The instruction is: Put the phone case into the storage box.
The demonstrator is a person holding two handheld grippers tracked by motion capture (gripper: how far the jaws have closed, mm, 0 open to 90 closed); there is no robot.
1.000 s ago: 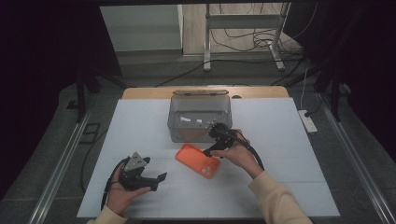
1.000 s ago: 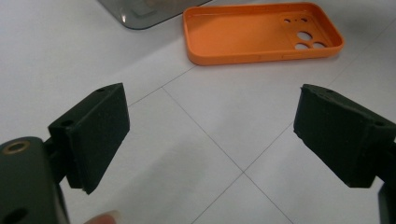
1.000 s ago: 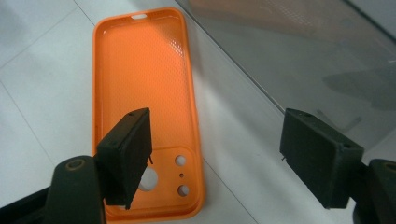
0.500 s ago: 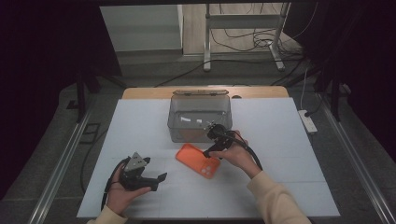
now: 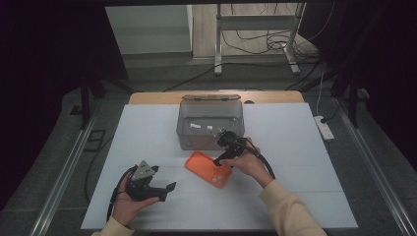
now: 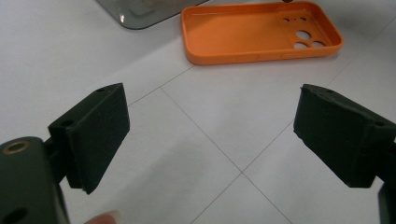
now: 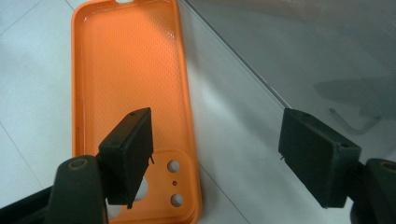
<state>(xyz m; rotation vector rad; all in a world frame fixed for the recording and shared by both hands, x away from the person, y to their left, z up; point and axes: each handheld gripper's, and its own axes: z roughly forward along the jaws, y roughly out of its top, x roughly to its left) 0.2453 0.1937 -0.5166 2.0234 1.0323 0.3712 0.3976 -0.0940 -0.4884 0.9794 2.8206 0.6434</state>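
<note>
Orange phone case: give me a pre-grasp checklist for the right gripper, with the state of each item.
1. Right gripper open: ok, fingers spread wide.
2. Orange phone case lying flat, hollow side up, on the white table: ok.
3. A case edge between the fingers: ok, the long edge near the camera holes lies in the gap.
4. Clear box out of the way: cannot tell, it stands close beside the case.
5. Left gripper clear of the case: ok, open and apart.

Orange phone case (image 5: 208,168), flat, hollow-side up
</note>
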